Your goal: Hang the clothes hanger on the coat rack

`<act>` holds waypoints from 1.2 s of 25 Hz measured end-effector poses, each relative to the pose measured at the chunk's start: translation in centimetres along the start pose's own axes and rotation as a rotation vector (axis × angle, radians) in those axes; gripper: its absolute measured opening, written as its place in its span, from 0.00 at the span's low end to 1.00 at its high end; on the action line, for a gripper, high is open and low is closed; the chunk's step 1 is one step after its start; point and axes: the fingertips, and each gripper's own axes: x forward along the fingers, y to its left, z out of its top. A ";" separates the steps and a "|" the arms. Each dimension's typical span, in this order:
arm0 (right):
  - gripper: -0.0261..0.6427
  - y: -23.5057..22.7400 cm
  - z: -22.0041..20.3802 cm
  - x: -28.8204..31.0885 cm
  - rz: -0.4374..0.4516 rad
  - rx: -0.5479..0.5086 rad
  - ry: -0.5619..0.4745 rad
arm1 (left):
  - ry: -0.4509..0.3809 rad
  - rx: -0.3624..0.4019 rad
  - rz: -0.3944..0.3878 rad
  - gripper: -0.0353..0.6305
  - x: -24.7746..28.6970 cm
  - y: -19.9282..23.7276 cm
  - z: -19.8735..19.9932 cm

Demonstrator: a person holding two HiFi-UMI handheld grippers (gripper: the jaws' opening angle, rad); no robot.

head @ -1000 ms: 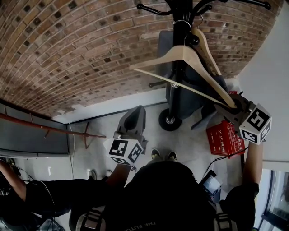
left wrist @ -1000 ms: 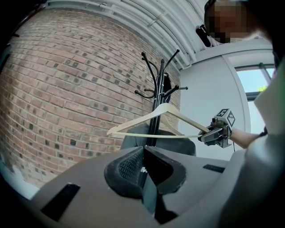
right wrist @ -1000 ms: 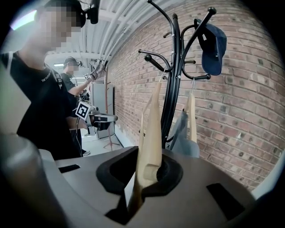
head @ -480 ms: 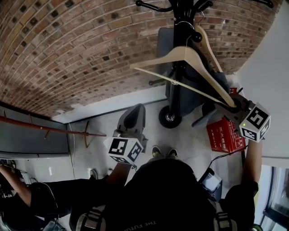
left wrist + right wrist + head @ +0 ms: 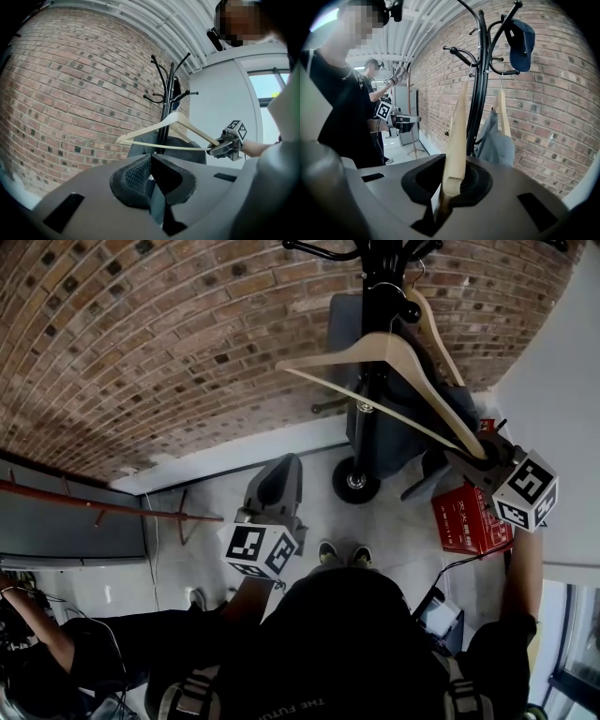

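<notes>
- The wooden clothes hanger (image 5: pixel 384 348) has one arm-end clamped between the jaws of the right gripper (image 5: pixel 475 458); in the right gripper view the pale wood stands edge-on, rising straight up from the closed jaws.
- From that gripper the hanger runs up and away, its shoulder and thin lower bar crossing in front of the coat rack (image 5: pixel 380 296).
- The hanger's metal hook sits at the far top end, right against the black rack pole and close to one of its curved arms; I cannot tell whether the hook rests on the arm.
- The left gripper (image 5: pixel 277 486) is lower and well apart from the hanger, with its jaws together and nothing between them.
- In the left gripper view the hanger and rack lie ahead and above, with the right gripper at the hanger's right end.
- Just beyond the rack pole from the right gripper, a second wooden hanger (image 5: pixel 501 112) hangs with a grey garment (image 5: pixel 494 138) draped on it.
- A dark blue cap (image 5: pixel 520 40) hangs from an upper arm of the rack, high above the right gripper.
- A red crate (image 5: pixel 469 517) sits on the floor below the right gripper.
- A brick wall (image 5: pixel 141 352) stands behind the rack, facing both grippers.
</notes>
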 end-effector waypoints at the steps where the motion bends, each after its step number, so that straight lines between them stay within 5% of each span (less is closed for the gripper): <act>1: 0.10 0.0 0.0 0.1 -0.003 -0.006 0.001 | 0.000 0.000 0.000 0.09 0.0 0.0 0.0; 22: 0.20 -1.7 2.0 -0.2 -0.118 0.023 -0.121 | -0.008 -0.002 -0.010 0.09 0.4 0.5 0.5; 30: 0.20 -3.1 4.0 -1.9 -0.244 -0.019 -0.159 | -0.028 -0.002 -0.019 0.09 0.6 0.6 1.4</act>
